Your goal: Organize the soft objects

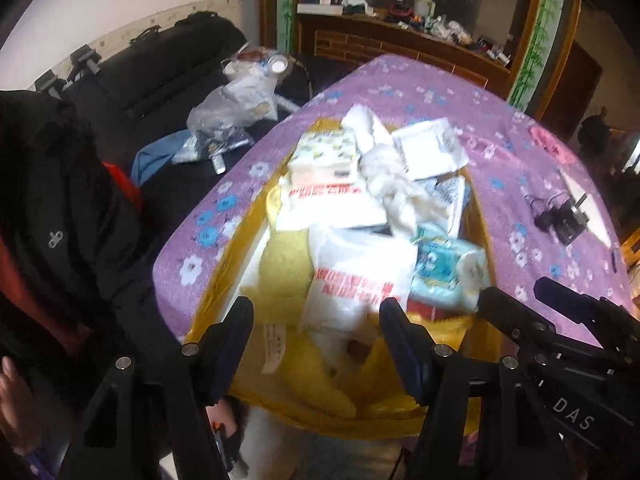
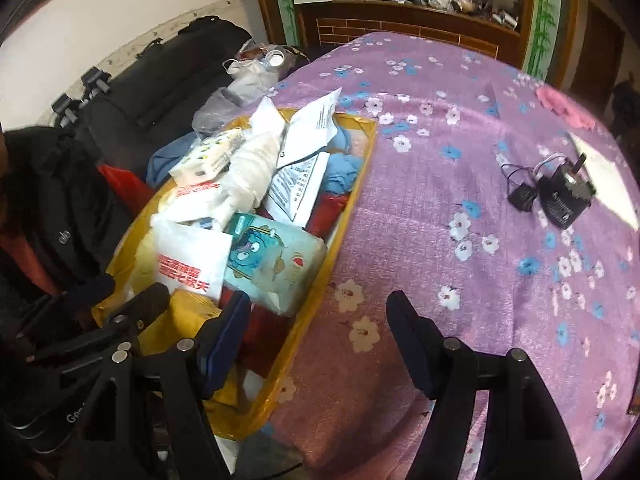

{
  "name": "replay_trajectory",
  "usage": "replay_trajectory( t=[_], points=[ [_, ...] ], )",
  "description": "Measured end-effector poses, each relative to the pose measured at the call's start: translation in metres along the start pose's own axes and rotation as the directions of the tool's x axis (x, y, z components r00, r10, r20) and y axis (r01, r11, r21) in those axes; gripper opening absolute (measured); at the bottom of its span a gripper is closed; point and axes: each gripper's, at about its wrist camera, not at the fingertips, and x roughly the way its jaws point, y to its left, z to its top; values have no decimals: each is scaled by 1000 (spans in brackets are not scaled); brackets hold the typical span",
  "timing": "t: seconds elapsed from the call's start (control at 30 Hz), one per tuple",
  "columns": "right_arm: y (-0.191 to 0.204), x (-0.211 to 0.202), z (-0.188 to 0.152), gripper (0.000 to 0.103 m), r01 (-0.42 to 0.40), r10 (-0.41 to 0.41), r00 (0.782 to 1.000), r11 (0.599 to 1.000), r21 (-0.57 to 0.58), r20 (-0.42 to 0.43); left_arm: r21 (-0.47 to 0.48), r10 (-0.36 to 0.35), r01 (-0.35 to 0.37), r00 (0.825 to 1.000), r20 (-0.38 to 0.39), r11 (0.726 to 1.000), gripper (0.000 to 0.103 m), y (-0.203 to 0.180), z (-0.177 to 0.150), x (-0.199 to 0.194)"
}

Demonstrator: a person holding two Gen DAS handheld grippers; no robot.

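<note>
A yellow storage bin [image 1: 224, 272] [image 2: 356, 184] sits on the purple flowered blanket [image 1: 500, 152] [image 2: 460, 160]. It holds soft things: a blue cartoon tissue pack [image 1: 444, 268] [image 2: 276, 260], a white bag with red print [image 1: 360, 276] [image 2: 188, 260], a patterned tissue box [image 1: 324, 152] [image 2: 208, 156], white cloth [image 1: 396, 188] [image 2: 252, 172], paper sheets [image 1: 432, 148] [image 2: 312, 128], blue cloth [image 2: 340, 168]. My left gripper [image 1: 316, 316] is open over the bin's near end; it shows in the right wrist view [image 2: 124, 296]. My right gripper [image 2: 318, 308] is open and empty over the bin's right edge; it shows in the left wrist view [image 1: 520, 296].
A black motor with a small adapter and wires [image 2: 560, 196] [image 1: 560, 216] lies on the blanket to the right. A pink cloth [image 2: 564, 108] lies far right. A black sofa [image 1: 160, 76] with plastic bags [image 1: 228, 112] stands left. A cluttered wooden cabinet [image 1: 400, 28] is behind.
</note>
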Motion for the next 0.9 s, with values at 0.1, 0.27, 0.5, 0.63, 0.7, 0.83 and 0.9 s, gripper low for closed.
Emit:
replay_trajectory(
  t=[0.1, 0.27, 0.5, 0.63, 0.7, 0.83, 0.9],
  points=[
    [-3, 0, 1, 70, -8, 8, 1000, 1000, 15, -10, -11, -14, 14, 1000, -18, 1000, 69, 0, 2, 6],
    [1, -3, 2, 70, -5, 5, 1000, 1000, -6, 6, -17, -5, 5, 1000, 0, 1000, 69, 0, -1, 0],
    [5, -10, 0, 70, 0, 1, 999, 1000, -25, 36, -31, 2, -2, 1000, -8, 1000, 69, 3, -1, -2],
    [3, -7, -4, 70, -2, 3, 1000, 1000, -18, 9, -37, 13, -13, 1000, -12, 999, 69, 4, -2, -4],
    [4, -11, -3, 70, -3, 4, 999, 1000, -25, 33, -41, 0, -1, 1000, -12, 999, 69, 5, -2, -3],
    [5, -16, -1, 70, -7, 8, 999, 1000, -21, 48, -19, 22, -22, 1000, 1, 1000, 69, 0, -2, -5],
    [4, -15, 0, 70, 12, -11, 999, 1000, -22, 46, -15, 27, -27, 1000, 0, 1000, 69, -2, -3, -6]
  ],
)
